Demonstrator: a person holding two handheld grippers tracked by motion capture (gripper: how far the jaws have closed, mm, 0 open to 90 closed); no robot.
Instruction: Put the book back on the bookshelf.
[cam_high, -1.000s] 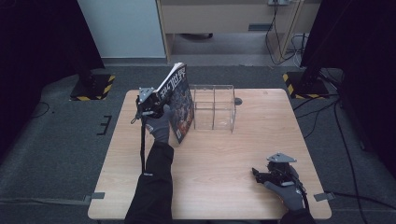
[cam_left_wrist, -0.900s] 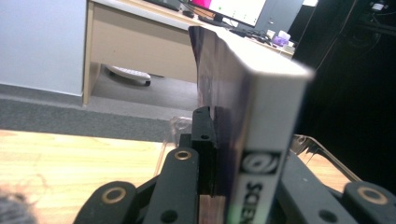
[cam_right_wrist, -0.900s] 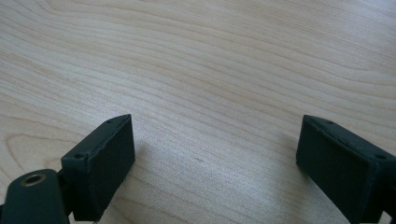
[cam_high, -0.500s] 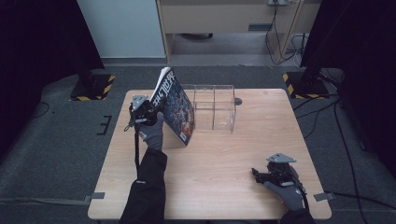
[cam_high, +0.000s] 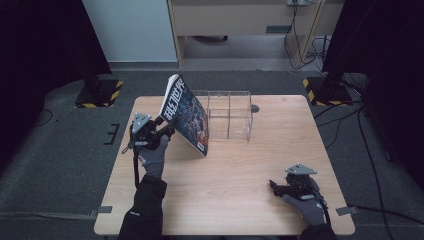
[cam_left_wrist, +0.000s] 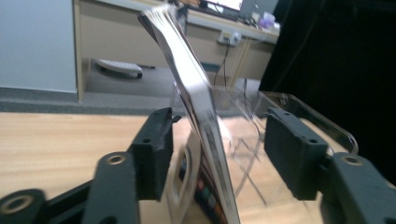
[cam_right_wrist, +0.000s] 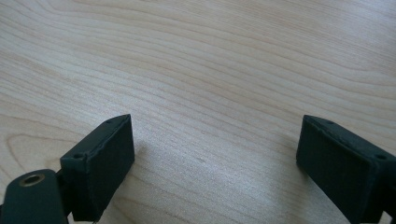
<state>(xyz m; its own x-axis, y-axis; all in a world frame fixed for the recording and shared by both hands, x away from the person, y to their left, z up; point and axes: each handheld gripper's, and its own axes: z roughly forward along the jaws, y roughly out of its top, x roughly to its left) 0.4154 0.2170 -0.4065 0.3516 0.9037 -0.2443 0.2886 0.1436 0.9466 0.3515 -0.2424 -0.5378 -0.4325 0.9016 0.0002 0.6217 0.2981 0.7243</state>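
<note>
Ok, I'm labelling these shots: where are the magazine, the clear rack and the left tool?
magazine (cam_high: 187, 112), high view, front cover.
clear rack (cam_high: 239, 107), high view, right compartment's wall.
left tool (cam_left_wrist: 217, 140), left gripper view, midway between its tips.

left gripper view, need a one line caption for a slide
Open hand-held gripper straddles a tilted magazine standing on the wooden table, pads clear of it, a clear acrylic organizer just behind.

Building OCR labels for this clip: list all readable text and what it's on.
Magazine cover, large white title characters: look like "科幻世界", though the first one is cut off at the top edge, so not certain.
Small print lower on that cover: too small to read.
Magazine in the left gripper view: blurred and edge-on, unreadable.
Clear rack, table: no text.
</note>
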